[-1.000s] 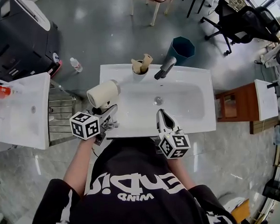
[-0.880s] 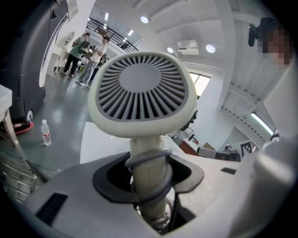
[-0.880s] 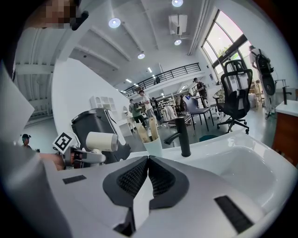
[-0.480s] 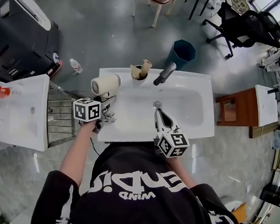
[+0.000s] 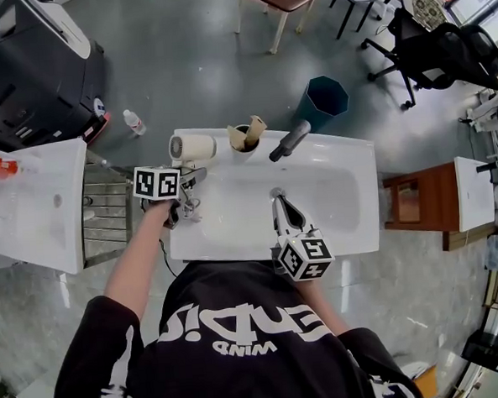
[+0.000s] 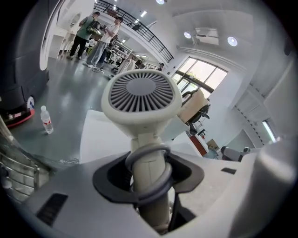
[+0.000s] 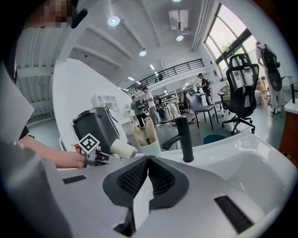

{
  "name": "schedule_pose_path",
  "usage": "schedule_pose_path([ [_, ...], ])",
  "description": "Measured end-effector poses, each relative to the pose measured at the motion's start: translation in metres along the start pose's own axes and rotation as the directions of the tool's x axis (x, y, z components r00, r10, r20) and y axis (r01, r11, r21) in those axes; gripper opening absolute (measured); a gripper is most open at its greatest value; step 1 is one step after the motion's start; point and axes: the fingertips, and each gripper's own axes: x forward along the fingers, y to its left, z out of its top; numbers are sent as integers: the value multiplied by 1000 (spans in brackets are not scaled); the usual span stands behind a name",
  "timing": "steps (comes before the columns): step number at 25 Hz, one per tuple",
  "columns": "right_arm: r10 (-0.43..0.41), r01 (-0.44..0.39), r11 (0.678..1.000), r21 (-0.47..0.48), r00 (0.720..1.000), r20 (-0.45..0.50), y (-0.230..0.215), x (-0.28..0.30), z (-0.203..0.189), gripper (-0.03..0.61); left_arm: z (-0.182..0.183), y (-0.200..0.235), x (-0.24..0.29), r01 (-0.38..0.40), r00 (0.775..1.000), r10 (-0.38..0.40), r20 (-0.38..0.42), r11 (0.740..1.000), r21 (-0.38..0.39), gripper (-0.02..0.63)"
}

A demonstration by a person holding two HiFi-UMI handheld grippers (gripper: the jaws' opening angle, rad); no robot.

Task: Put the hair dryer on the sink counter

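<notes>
A cream hair dryer [image 5: 192, 147] hangs over the back left corner of the white sink counter [image 5: 347, 150]. My left gripper [image 5: 187, 189] is shut on its handle [image 6: 150, 186], and a grey cord loop wraps that handle. The dryer's round rear grille [image 6: 139, 90] faces the left gripper view. In the right gripper view the hair dryer [image 7: 122, 149] shows at left, beside the marker cube. My right gripper [image 5: 281, 207] hovers over the basin's front part, jaws shut with nothing between them.
A white cup with wooden-handled items [image 5: 246, 135] and a black faucet [image 5: 288, 140] stand at the counter's back edge. A metal rack [image 5: 107, 213] and a second white counter [image 5: 39, 207] lie to the left. A teal bin [image 5: 323, 98] sits behind the sink.
My left gripper carried the hair dryer away from me, from the counter's front left toward its back left corner. The right gripper shifted slightly farther over the basin.
</notes>
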Motion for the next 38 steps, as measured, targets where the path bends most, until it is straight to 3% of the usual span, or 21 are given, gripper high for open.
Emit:
schedule_pose_path([
  [9,-2,2,1000,18,1000,-2,-9,11,1,25,1,11,12,5,1000,-5,-2,998,-56,196],
  [21,-11,12,999,43,1000,-19,-17,15,-1,25,-1,15,21,-15,1000,15,-10,999,-51,200],
  [30,-16,18,998,59,999,-28,-20,16,-6,25,-1,15,18,-88,996,88,20,996,28,202],
  [34,-21,23,998,62,999,-28,-21,15,-7,25,-4,22,19,-84,996,84,32,996,-2,201],
  [38,-22,24,998,63,999,-32,-20,13,-9,25,-16,32,18,-131,991,131,30,991,-11,202],
])
